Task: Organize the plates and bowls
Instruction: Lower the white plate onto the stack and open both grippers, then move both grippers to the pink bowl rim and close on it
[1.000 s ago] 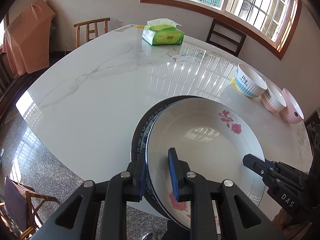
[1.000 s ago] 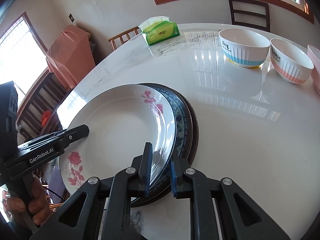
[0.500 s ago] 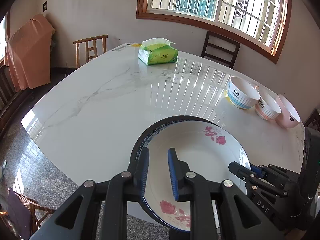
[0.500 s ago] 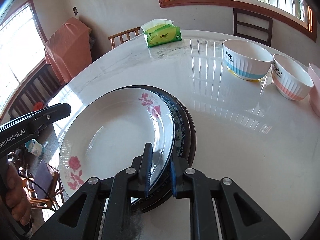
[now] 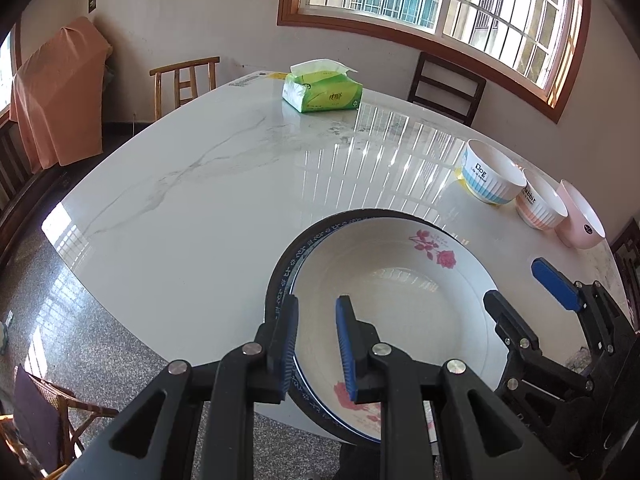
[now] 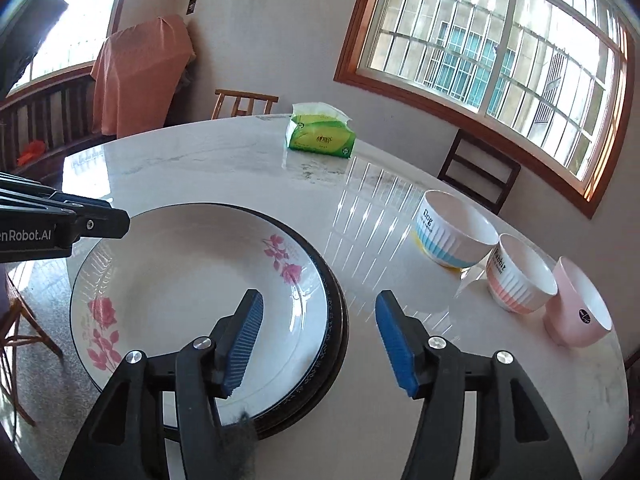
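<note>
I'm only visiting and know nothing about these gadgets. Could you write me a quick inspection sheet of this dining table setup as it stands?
Surface: white marble table, glossy.
Job's things: rose plate stacked on a blue-patterned plate at the near edge; Dog bowl, Rabbit bowl and pink bowl in a row.
Clutter: green tissue pack.
Grippers: left gripper straddles the stack's rim, grip unclear; right gripper has just been opening, nothing between its jaws.
Cables: nothing seen.
Surroundings: wooden chairs, barred window, orange cloth.

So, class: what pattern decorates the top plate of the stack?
The top plate is white with pink rose sprays and a thin dark rim line; clearest in the right wrist view.
</note>
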`<state>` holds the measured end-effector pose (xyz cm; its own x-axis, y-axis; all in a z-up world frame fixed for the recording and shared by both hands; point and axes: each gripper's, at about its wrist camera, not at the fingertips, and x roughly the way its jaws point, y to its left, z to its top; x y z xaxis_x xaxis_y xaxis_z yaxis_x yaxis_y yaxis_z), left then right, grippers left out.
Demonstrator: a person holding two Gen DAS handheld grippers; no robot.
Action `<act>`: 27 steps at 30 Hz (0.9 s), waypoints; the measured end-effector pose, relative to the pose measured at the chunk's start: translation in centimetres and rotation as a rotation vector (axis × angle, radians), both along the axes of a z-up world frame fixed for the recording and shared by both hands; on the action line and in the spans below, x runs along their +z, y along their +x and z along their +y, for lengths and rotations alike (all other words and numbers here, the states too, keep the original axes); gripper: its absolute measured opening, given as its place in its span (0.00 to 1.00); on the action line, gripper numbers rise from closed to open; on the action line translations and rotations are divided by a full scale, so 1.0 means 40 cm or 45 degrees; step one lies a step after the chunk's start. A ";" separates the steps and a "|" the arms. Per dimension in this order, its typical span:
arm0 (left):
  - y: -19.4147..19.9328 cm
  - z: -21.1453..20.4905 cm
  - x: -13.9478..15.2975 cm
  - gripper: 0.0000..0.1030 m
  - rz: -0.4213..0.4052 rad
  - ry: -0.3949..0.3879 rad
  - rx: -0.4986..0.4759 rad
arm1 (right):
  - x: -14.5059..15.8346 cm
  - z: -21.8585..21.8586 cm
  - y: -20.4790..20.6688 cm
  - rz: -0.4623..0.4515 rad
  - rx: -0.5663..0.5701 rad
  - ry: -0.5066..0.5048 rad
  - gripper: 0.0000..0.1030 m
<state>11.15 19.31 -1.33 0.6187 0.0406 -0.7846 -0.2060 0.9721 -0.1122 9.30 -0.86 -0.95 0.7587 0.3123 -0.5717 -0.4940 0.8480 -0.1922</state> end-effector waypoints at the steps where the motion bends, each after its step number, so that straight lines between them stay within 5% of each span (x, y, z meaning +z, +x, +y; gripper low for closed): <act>1: -0.002 -0.009 0.002 0.19 0.001 0.009 -0.015 | 0.004 -0.025 0.004 0.000 -0.030 0.036 0.54; 4: -0.008 -0.053 0.010 0.19 -0.008 0.044 -0.075 | -0.005 -0.128 0.024 0.031 -0.145 0.102 0.54; 12: 0.035 -0.251 0.033 0.22 0.079 -0.052 -0.378 | -0.071 -0.530 0.079 0.224 -0.526 0.204 0.55; 16: 0.092 -0.370 0.062 0.26 0.132 -0.184 -0.558 | -0.089 -0.724 0.096 0.325 -0.699 0.296 0.55; 22: 0.214 -0.567 0.129 0.26 0.149 -0.175 -0.758 | -0.089 -0.897 0.129 0.466 -0.727 0.456 0.55; 27: 0.383 -0.708 0.203 0.26 0.103 -0.167 -0.816 | -0.013 -0.970 0.214 0.562 -0.681 0.584 0.55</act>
<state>26.47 -9.03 6.81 0.4276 -0.4153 -0.8029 0.3967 0.8843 -0.2461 17.88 -39.67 -1.49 0.6066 0.2480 -0.7554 0.0489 0.9367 0.3468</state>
